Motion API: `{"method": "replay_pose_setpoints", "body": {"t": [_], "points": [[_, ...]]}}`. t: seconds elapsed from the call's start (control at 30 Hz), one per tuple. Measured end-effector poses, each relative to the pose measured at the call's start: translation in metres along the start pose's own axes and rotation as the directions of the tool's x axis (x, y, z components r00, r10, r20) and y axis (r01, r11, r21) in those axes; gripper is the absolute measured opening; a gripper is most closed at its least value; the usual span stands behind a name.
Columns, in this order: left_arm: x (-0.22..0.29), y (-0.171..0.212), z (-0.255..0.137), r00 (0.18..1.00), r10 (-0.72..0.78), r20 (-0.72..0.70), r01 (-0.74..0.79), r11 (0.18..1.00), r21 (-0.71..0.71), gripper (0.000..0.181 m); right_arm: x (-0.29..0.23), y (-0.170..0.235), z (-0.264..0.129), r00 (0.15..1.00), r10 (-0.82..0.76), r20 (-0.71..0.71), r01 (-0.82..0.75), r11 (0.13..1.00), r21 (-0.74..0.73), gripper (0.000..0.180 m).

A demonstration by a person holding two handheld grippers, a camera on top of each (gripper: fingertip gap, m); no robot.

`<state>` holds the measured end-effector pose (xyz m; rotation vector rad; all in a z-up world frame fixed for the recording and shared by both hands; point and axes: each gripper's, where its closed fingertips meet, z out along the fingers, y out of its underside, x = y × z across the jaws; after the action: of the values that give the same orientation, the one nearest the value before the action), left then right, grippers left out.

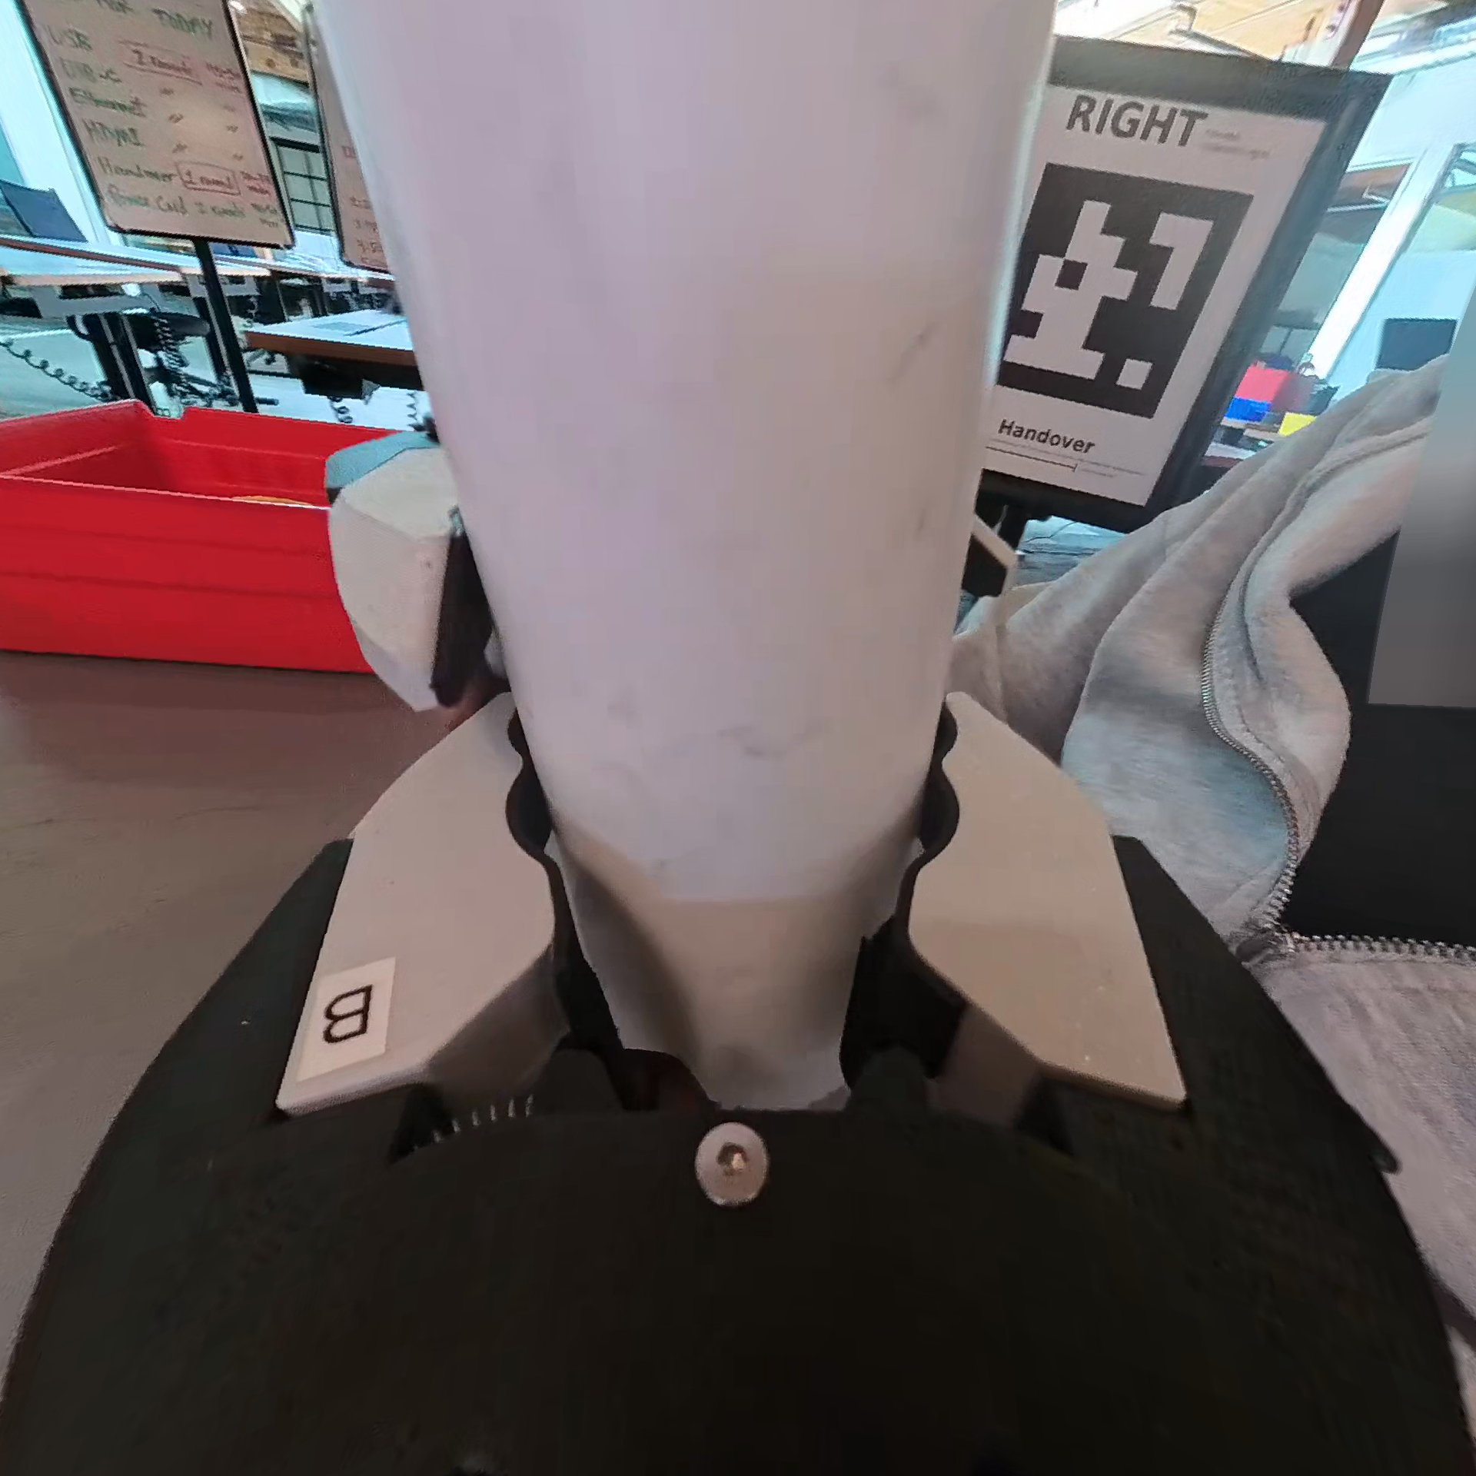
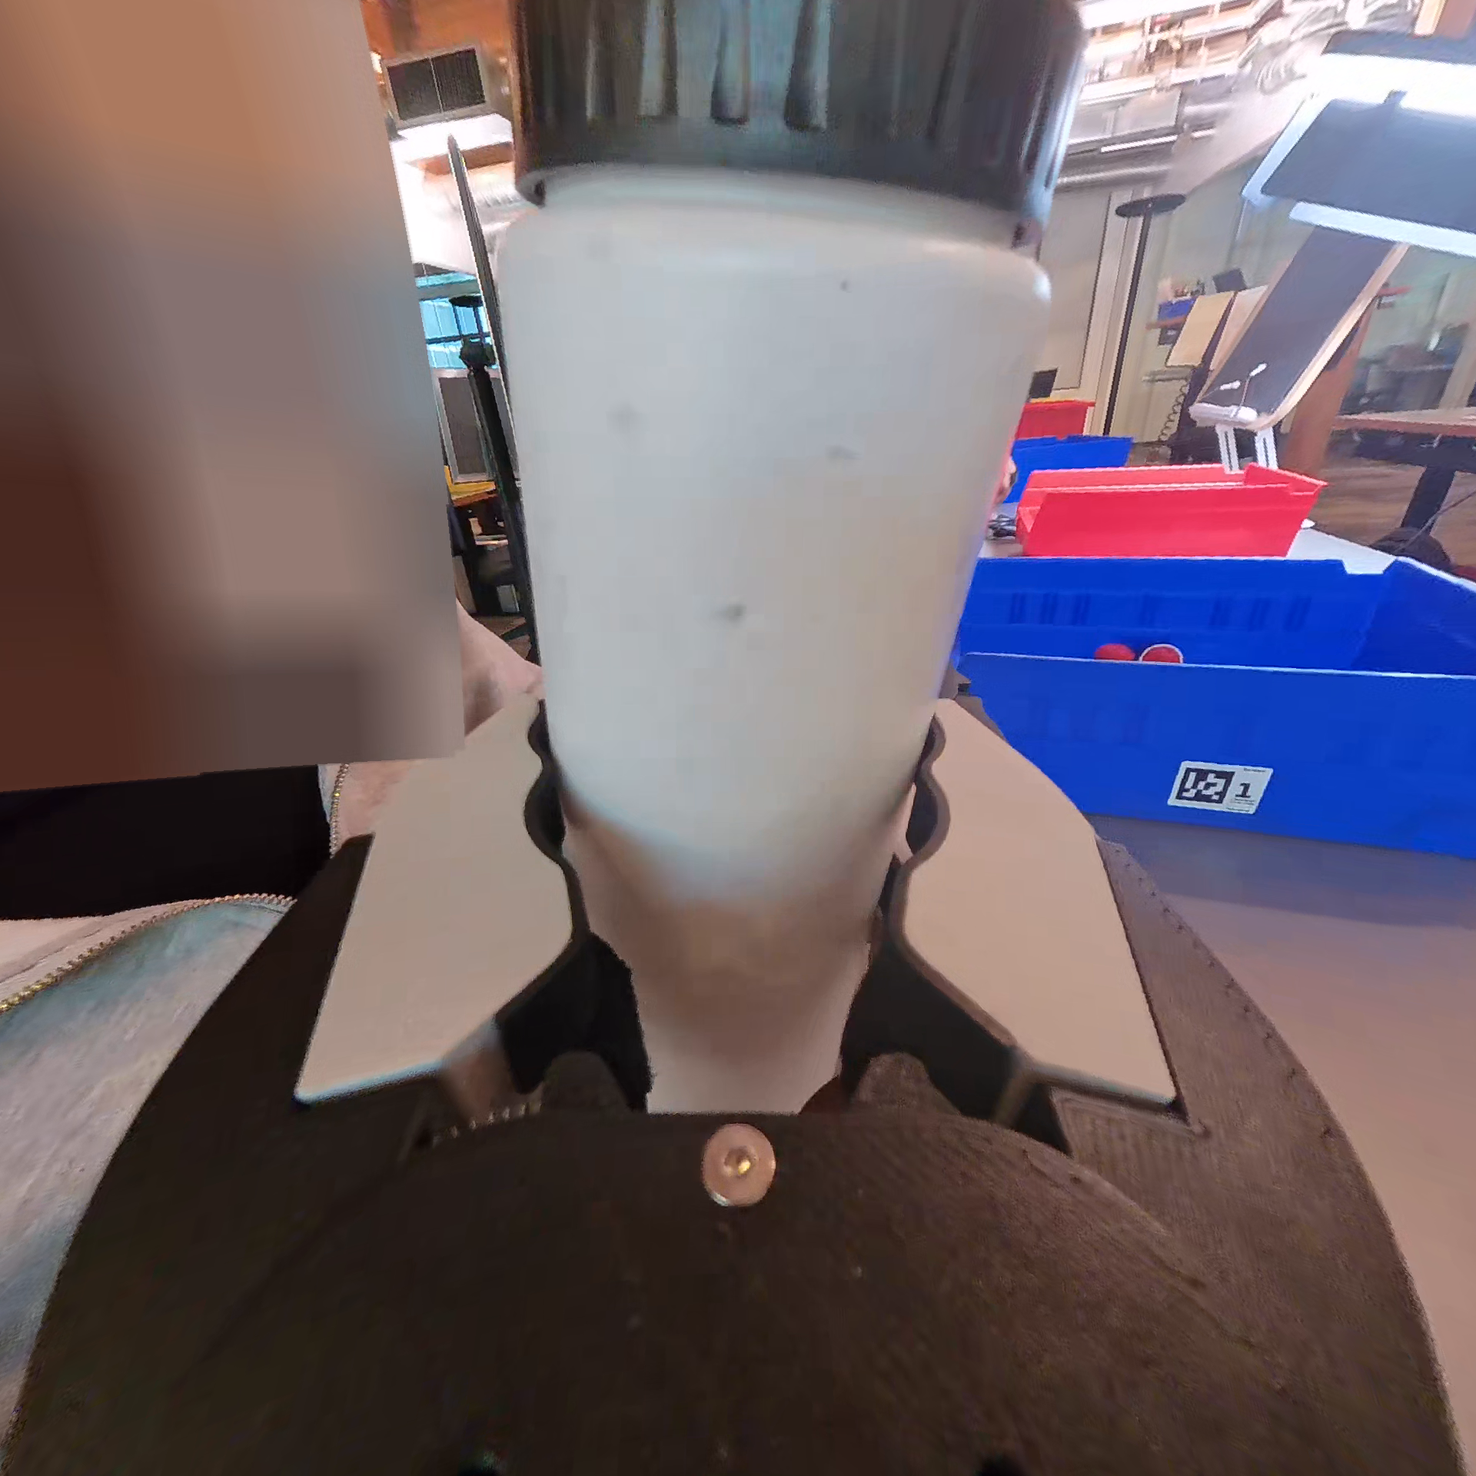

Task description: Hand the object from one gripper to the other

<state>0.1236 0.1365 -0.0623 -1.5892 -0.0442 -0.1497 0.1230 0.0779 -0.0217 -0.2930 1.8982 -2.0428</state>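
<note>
In the left wrist view, the left gripper [image 1: 731, 839] has its two fingers pressed on the sides of a white bottle [image 1: 711, 447]. Past its left finger, one finger of the right gripper [image 1: 399, 575] touches the bottle too (its other finger is hidden behind the bottle). A red bin [image 1: 160, 551] sits on the table [image 1: 160, 799].

In the right wrist view, the right gripper [image 2: 739, 831] is squeezed on the same white bottle [image 2: 751, 519], below its dark cap [image 2: 791, 96]. A blue bin [image 2: 1230, 719] stands near.

So both grippers hold the bottle up in the air at once. This looks like the middle of the hand-over. Next, one gripper should open and back away while the other holds tight, so the bottle does not drop.
</note>
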Motion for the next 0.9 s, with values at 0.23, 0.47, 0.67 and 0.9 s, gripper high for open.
{"method": "replay_pose_setpoints", "body": {"t": [0.23, 0.47, 0.67, 0.9], "points": [[-0.047, -0.006, -0.016, 0.922, 0.120, 0.367, -0.122, 0.992, -0.019, 0.097, 0.037, -0.012, -0.016, 0.941, -0.120, -0.317, 0.138, 0.990, 0.037, 0.086], [-0.076, 0.007, -0.020, 0.742, 0.328, 0.584, -0.242, 0.944, -0.223, 0.095, 0.059, -0.012, -0.021, 0.857, -0.141, -0.495, 0.189, 0.981, 0.048, 0.086], [-0.067, 0.003, -0.020, 0.807, 0.260, 0.530, -0.211, 0.966, -0.152, 0.090, 0.055, -0.014, -0.020, 0.875, -0.125, -0.468, 0.181, 0.980, 0.077, 0.086], [-0.015, -0.003, -0.005, 0.994, 0.019, 0.108, -0.022, 0.999, 0.023, 0.089, 0.021, -0.022, -0.017, 0.992, 0.021, -0.122, -0.002, 0.989, 0.151, 0.105]]}}
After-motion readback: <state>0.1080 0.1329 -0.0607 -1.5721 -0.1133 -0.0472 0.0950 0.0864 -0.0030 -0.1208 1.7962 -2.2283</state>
